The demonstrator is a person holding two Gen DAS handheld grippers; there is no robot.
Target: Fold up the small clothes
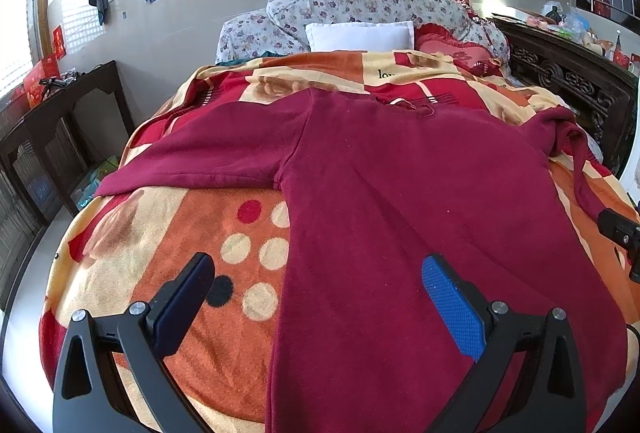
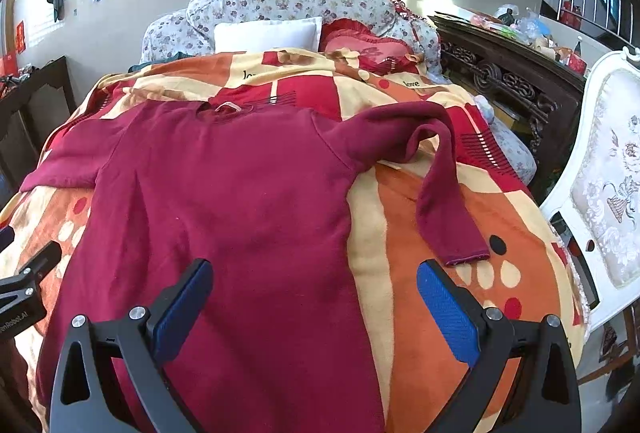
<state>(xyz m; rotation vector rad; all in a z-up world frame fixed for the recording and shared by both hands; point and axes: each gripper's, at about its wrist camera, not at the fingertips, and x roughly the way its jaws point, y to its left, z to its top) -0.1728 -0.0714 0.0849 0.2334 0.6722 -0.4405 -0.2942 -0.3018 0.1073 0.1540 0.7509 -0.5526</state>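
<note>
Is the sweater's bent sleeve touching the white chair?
Apart. In the right wrist view, the sleeve's cuff lies on the blanket, with a wide stretch of bare blanket between it and the white chair.

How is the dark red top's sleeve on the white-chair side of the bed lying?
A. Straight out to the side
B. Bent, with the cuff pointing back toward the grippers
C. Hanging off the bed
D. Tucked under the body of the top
B: in the right wrist view the sleeve of the dark red top bends, and its cuff rests on the blanket.
</note>
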